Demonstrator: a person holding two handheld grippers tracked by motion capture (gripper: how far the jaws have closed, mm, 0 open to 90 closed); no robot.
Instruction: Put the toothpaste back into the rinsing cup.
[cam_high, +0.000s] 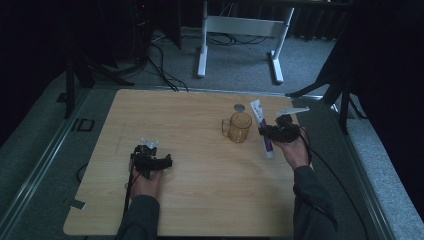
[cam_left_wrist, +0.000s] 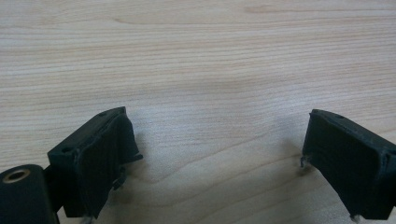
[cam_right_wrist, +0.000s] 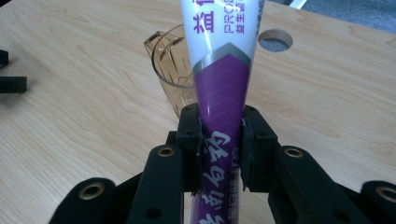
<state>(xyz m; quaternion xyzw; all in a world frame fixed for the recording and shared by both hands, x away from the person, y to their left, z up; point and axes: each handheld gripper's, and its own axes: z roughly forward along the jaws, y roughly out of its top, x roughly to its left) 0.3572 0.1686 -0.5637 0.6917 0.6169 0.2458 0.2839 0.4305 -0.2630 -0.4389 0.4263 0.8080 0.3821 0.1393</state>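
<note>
Right gripper w/ jaws clamped on the tube, purple lower part pinched between them, white end pointing away toward the table's far edge. Tube sits just right of the amber cup, which stands upright on the table; from the right gripper view the tube overlaps the cup behind it. Round hole in the table just beyond the cup. Left gripper low over bare wood at front left, well apart from the cup, jaws wide open, nothing between them.
</note>
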